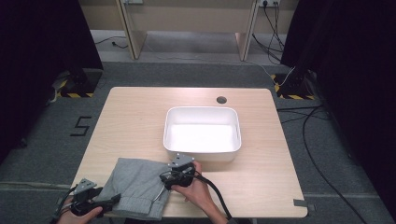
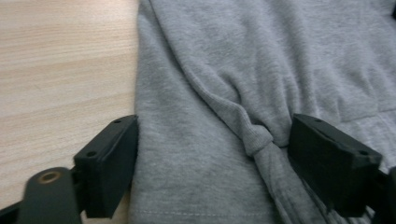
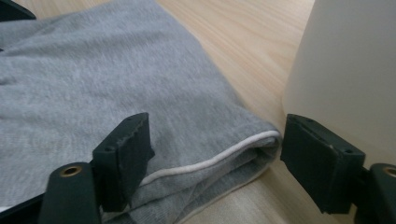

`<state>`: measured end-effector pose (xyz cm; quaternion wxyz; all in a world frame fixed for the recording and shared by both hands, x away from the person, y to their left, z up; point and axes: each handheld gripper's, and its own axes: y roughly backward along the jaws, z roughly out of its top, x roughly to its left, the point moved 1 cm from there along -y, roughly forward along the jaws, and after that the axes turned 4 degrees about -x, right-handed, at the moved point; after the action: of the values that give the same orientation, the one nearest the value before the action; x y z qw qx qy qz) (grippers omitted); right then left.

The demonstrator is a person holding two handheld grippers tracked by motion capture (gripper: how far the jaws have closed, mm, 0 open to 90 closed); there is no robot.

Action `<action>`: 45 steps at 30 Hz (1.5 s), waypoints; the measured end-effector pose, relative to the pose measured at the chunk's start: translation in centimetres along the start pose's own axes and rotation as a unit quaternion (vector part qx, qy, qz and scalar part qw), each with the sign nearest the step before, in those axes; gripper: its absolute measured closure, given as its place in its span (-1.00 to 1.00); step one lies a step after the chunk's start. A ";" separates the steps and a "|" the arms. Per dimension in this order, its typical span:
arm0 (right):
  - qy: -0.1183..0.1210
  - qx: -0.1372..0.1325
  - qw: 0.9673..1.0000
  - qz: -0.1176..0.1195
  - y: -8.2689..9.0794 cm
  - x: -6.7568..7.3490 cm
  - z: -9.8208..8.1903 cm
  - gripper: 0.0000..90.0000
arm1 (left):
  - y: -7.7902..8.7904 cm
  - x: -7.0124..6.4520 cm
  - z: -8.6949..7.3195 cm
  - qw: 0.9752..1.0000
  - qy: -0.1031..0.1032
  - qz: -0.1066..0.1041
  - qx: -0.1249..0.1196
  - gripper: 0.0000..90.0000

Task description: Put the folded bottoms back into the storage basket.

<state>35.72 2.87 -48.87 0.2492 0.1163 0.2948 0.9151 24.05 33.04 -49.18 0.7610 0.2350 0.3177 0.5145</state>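
Lying between both open jaws, grey garment (image 1: 137,186), beside white tub (image 1: 202,133)

Light wood-grain rectangular worktop (image 1: 140,121) with a round dark cable hole (image 1: 221,100) near its far edge, standing on grey carpeted floor (image 1: 187,74). Black curtains (image 1: 42,46) hang at both sides. Pale wooden panel furniture (image 1: 187,18) stands behind. Black cables (image 1: 317,158) trail across the floor at right; yellow-and-black striped stand bases (image 1: 74,94) sit near the curtains.
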 end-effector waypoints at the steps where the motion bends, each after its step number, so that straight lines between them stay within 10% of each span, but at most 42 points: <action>1: -0.005 0.005 1.000 0.001 -0.2 0.0 -0.1 -0.48 | 0.0 0.0 0.0 1.000 -0.005 0.001 0.003 -0.57; 9: -0.054 0.016 0.998 0.030 -1.7 -0.4 -0.3 -0.46 | 0.0 -0.2 0.0 0.999 -0.010 -0.030 -0.002 -0.30; 15: -0.048 0.002 0.998 0.038 -1.3 0.2 -0.4 0.05 | 0.0 -0.8 0.0 0.998 -0.028 -0.055 -0.008 0.28; 21: -0.047 -0.022 0.998 0.035 -0.6 0.4 -0.5 0.43 | -0.2 -2.0 0.1 0.996 -0.078 -0.028 -0.030 0.63; 45: -0.017 -0.109 0.994 0.019 4.1 1.9 2.7 0.55 | 3.5 -3.7 2.3 0.988 -0.108 -0.068 -0.084 0.74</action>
<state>33.51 2.25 -44.17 0.2478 0.1093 0.1864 0.9444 22.52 30.74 -44.30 0.8412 0.2018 0.2050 0.4578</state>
